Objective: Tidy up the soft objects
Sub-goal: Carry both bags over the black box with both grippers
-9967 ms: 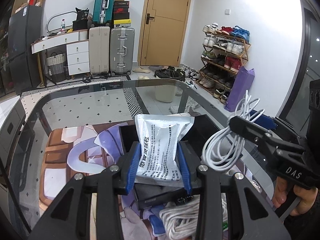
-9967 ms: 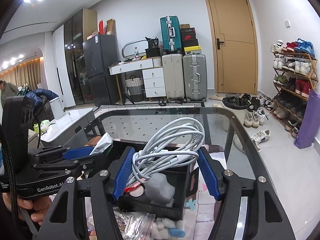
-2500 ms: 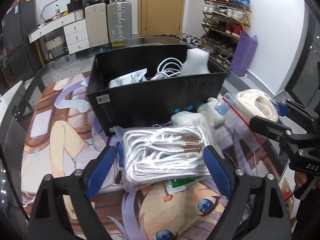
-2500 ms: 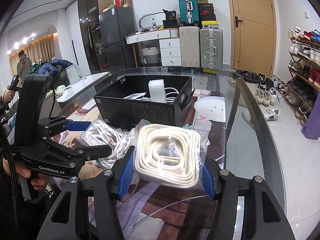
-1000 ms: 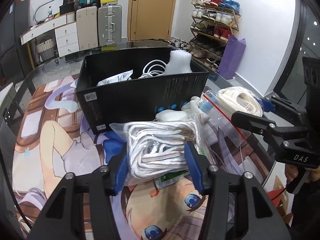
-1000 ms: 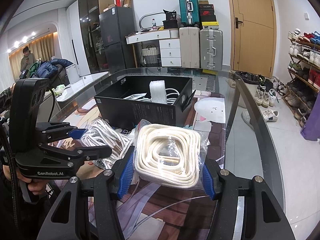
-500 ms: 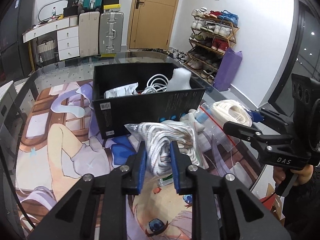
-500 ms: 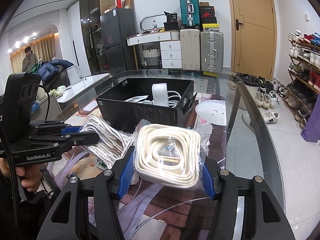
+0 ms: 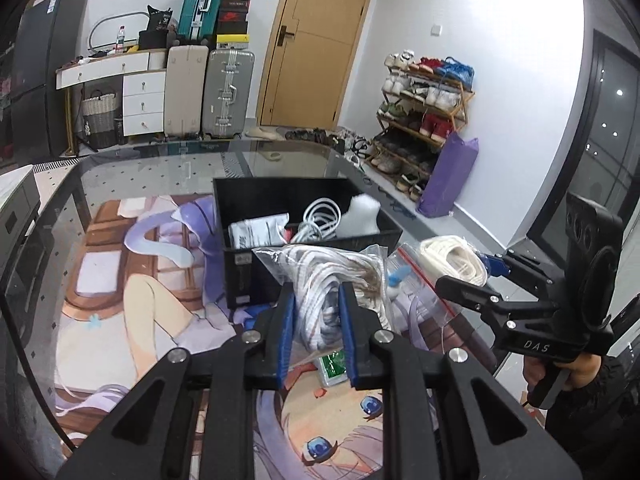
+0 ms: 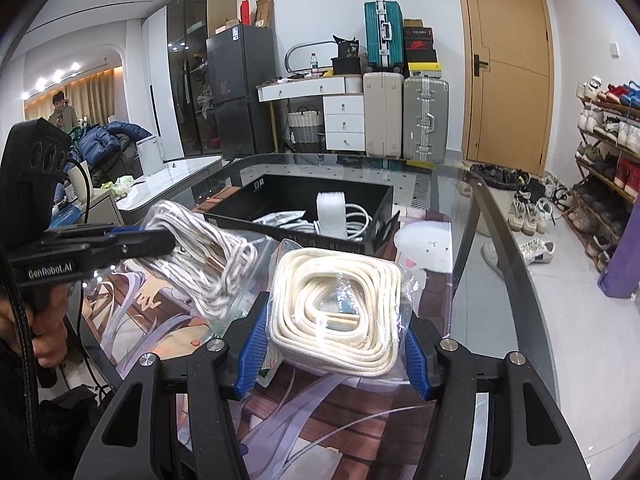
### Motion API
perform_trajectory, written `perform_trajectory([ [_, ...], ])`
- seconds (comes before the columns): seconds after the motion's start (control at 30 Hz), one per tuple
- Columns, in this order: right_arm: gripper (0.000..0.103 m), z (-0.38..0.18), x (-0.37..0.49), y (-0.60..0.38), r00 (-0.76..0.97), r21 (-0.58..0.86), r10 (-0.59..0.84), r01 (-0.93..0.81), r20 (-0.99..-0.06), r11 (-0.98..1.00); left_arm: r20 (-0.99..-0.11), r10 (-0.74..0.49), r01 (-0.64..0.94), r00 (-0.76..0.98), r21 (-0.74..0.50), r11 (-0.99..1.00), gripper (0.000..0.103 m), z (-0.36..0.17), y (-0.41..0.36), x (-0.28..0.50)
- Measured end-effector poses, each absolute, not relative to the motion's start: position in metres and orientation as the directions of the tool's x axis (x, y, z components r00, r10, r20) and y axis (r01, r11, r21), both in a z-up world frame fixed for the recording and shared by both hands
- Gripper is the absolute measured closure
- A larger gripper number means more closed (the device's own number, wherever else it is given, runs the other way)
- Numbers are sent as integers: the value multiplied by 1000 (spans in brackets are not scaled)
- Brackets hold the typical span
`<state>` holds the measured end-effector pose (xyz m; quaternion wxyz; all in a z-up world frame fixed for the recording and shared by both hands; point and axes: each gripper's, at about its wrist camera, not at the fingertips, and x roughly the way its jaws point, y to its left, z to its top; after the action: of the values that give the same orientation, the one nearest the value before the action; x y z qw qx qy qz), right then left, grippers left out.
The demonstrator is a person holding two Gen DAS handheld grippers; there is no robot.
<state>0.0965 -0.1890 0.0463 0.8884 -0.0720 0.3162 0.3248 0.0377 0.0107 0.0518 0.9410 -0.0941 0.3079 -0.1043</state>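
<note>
- Left wrist view: we see the left gripper [image 9: 316, 312] level above the table [image 9: 132, 168], its blue pads nearly closed and pinching a bag of thin white cord [image 9: 332, 276], which is squeezed narrow between them and lifted off the mat.
- Just beyond the bag stands the black box [image 9: 248, 268], holding a white cable [image 9: 320, 216], a foam block [image 9: 362, 216] and a white packet [image 9: 256, 232].
- To the right, the right gripper [image 9: 472, 276] reaches in from the side, a hand [image 9: 576, 372] on its handle; a bag of thick cream rope [image 9: 448, 260] sits in it.
- Only this view shows a small green packet [image 9: 334, 364] on the mat under the bag.
- Right wrist view: we see the right gripper [image 10: 334, 344] with jaws about half open, clamped on the bag of thick cream rope [image 10: 340, 308], held flat above the mat.
- The left gripper [image 10: 132, 240] comes in from the left at a similar height, the cord bag [image 10: 208, 256] hanging tilted from its tips.
- This view alone shows the left hand [image 10: 44, 328] on its grip.
</note>
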Motion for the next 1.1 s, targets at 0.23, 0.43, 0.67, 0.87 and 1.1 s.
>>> perform_trajectory([
  [0.23, 44, 67, 93, -186, 625, 56, 531, -616, -572, 786, -511, -246, 128, 824, -256, 958, 85, 71, 29, 37],
  [0.43, 44, 85, 104, -177, 652, 20, 496, -594, -574, 804, -487, -248, 120, 838, -279, 953, 85, 80, 42, 53],
  [0.67, 44, 99, 125, -170, 680, 5, 466, -563, -566, 827, -474, -250, 114, 844, -297, 948, 85, 84, 53, 82],
  [0.87, 44, 103, 145, -155, 685, 1, 457, -554, -568, 832, -496, -242, 89, 834, -313, 946, 85, 69, 63, 113],
  [1.1, 44, 103, 171, -138, 682, -7, 449, -554, -577, 833, -542, -263, 77, 798, -342, 937, 85, 45, 65, 144],
])
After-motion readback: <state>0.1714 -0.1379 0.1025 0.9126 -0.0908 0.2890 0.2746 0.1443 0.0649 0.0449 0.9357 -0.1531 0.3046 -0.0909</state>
